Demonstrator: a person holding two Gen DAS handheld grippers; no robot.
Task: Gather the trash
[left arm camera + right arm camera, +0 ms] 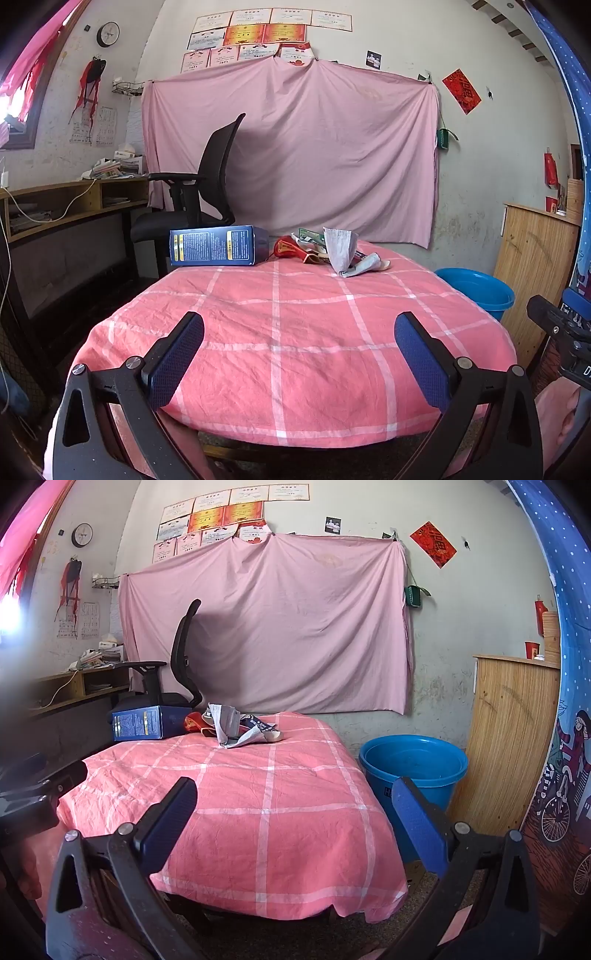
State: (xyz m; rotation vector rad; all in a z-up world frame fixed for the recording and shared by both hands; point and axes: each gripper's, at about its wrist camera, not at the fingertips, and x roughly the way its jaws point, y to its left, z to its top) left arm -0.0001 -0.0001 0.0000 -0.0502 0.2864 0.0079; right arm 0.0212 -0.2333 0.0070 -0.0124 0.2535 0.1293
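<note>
Trash [334, 251], a heap of crumpled wrappers and paper, lies at the far edge of the pink checked tablecloth [295, 332], just beside a blue box [218, 245] lying on its side. Both the left gripper [299, 354] and right gripper [291, 819] hang wide and empty over the near edge. A black office chair [207, 184] stands behind the table, and a blue bucket [413, 764] sits on the floor to its right.

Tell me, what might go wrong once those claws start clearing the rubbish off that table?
1. The wrappers lie tangled in one heap at the table's far end, so a claw may drag out several at once and drop some.
2. The blue box looks wide; even a fully open left claw or right claw might struggle to span it.
3. The loose, wrinkled pink tablecloth could get pinched along with thin litter.
</note>
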